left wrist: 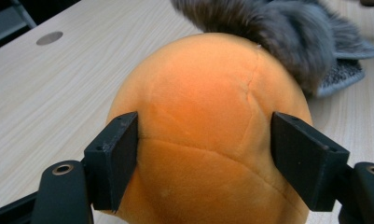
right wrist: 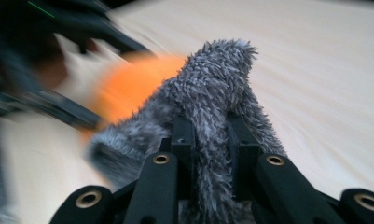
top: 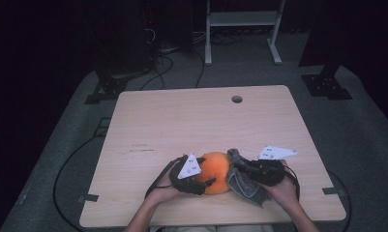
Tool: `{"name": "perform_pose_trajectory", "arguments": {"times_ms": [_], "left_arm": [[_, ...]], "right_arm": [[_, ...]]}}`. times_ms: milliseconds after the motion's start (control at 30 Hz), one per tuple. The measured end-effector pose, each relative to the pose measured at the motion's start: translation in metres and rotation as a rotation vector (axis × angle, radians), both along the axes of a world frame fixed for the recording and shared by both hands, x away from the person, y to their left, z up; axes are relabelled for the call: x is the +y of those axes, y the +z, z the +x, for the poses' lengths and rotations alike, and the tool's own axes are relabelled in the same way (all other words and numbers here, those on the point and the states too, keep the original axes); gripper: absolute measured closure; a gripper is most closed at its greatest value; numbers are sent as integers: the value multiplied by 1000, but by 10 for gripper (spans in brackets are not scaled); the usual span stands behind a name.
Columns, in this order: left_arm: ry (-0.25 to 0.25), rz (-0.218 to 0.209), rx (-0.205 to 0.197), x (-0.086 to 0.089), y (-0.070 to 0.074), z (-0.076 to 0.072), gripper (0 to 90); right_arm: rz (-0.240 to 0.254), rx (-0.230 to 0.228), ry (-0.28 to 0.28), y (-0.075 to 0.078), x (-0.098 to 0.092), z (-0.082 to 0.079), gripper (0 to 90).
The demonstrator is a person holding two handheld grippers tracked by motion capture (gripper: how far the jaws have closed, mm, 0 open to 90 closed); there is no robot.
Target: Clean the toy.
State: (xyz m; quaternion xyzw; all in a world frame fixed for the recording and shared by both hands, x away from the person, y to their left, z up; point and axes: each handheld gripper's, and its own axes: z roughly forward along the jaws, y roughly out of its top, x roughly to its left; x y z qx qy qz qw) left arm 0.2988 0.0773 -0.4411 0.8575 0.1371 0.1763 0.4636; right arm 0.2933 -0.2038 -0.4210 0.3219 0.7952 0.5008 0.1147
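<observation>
High view, hands: person's left hand (top: pixel 163 192) and right hand (top: pixel 284 189) come in from the near table edge, each around a gripper.
High view, left gripper (top: pixel 208 181): jaws set against the near-left side of the orange plush ball (top: pixel 216 170).
High view, right gripper (top: pixel 240 166): against the ball's right side, with the grey fuzzy cloth (top: pixel 245 183) bunched under and around it.
High view, table (top: pixel 191 116): pale wood; ball and cloth sit near its front edge, centre.
Left gripper view: black jaws spread wide, one on each flank of the orange plush ball (left wrist: pixel 208 135), grasping it; grey fuzzy cloth (left wrist: pixel 287 32) drapes over the ball's far top.
Right gripper view: jaws clenched on a fold of the grey fuzzy cloth (right wrist: pixel 212 116); orange plush ball (right wrist: pixel 128 84) blurred behind it, left gripper (right wrist: pixel 58 56) blurred beyond.
</observation>
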Motion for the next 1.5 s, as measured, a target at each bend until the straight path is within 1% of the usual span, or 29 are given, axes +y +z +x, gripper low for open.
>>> {"name": "perform_pose_trajectory", "arguments": {"times_ms": [33, 67, 100, 133, 167, 200, 267, 333, 367, 433, 567, 600, 767, 900, 933, 1033, 1067, 1100, 1133, 1167, 1200, 1233, 1267, 1300, 1333, 1367, 1433, 1467, 1500], "left_arm": [[-4, 1, -7, -1, 0, -1, 253], [-10, 5, -13, -1, 0, -2, 254], [-10, 5, -13, -1, 0, -2, 254], [-18, 20, -12, 0, 0, -3, 257], [-18, 20, -12, 0, 0, -3, 267], [-15, 14, -4, 3, 0, -2, 267], [-12, 11, 7, 6, -1, -1, 282], [-11, 7, 14, 8, -2, 0, 284], [-8, 5, 21, 8, -2, 0, 284], [-9, 9, 25, 10, -2, 1, 284], [-2, -3, 42, 13, -3, 2, 283], [0, -10, 50, 14, -4, 3, 283], [2, -15, 55, 15, -4, 3, 280], [0, -20, 59, 16, -4, 3, 279], [0, -20, 58, 16, -4, 3, 279], [1, -21, 59, 16, -4, 3, 277], [0, -18, 56, 16, -4, 3, 277], [0, -18, 56, 16, -4, 3, 277], [-1, -19, 54, 16, -4, 3, 276], [-3, -19, 54, 15, -4, 3, 276], [-5, -18, 53, 15, -4, 3, 276], [-5, -18, 53, 15, -4, 3, 275], [-6, -20, 50, 14, -4, 2, 275], [-6, -20, 50, 14, -4, 2, 274], [-8, -20, 48, 13, -4, 2, 274], [-6, -16, 41, 12, -3, 1, 273], [-7, -14, 40, 12, -3, 0, 272], [-9, -14, 39, 12, -3, 0, 273], [-10, -14, 39, 11, -3, 0, 273]], "right_arm": [[30, -18, 34, 5, 6, -4, 753], [36, -33, 69, 8, 14, -8, 752], [36, -33, 69, 8, 14, -8, 752], [-16, -56, 105, 7, 28, -11, 748], [-16, -56, 105, 7, 28, -11, 748], [-29, -58, 104, 3, 31, -10, 748], [0, -25, 84, -1, 24, -3, 749], [-6, -8, 33, -5, 14, 2, 749], [0, 17, 14, -8, 9, 4, 748], [-8, 57, -18, -14, 0, 9, 748], [-34, 80, -49, -19, -5, 12, 749], [-39, 104, -61, -22, -8, 15, 750], [-10, 76, -46, -17, -7, 11, 749], [-17, 112, -52, -23, -7, 15, 749], [-41, 138, -74, -28, -9, 18, 748], [-46, 150, -87, -29, -11, 19, 749], [-21, 114, -83, -21, -11, 15, 748], [-21, 114, -83, -21, -11, 15, 748], [27, 83, -56, -14, -10, 11, 746], [27, 83, -56, -14, -10, 11, 746], [34, 68, -32, -11, -7, 9, 744], [34, 68, -32, -11, -7, 9, 744], [3, 88, -29, -16, -5, 11, 744], [3, 88, -29, -16, -5, 11, 744], [-12, 114, -38, -20, -6, 14, 743], [-21, 159, -55, -25, -10, 19, 744], [-32, 153, -65, -25, -11, 19, 744], [-19, 126, -67, -19, -13, 15, 743], [-19, 126, -67, -19, -13, 15, 743]]}}
